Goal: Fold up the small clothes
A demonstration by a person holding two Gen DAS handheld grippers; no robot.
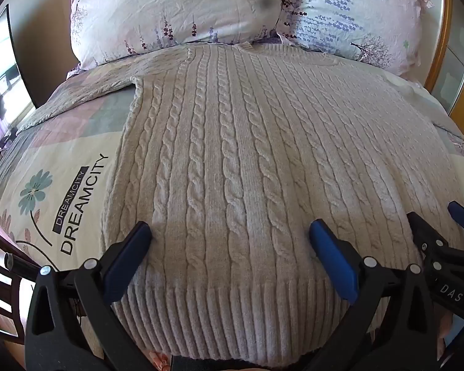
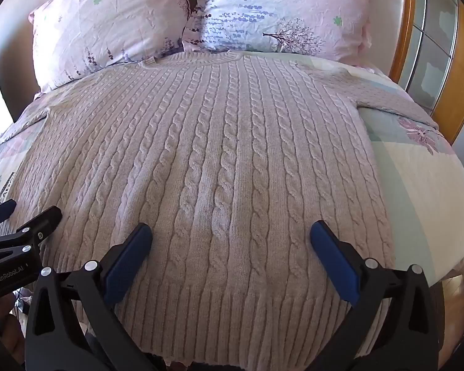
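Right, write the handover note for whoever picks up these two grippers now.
Left hand-held gripper: open, holding nothing, over the hem's left part.
Right hand-held gripper: open, holding nothing, over the hem's right part.
Sweater: cable-knit, spread flat on the bedspread, neck toward the two pillows, ribbed hem nearest you. Left sleeve and right sleeve lie stretched out sideways.
Done: garment laid out; no fold visible.
Left: all folding. Probably bring the sleeves in over the body first, then fold hem toward neck.

Bedspread [image 1: 77,167] reads "DREAMCITY"; left gripper [image 2: 31,219] reads "GenRobot.AI".
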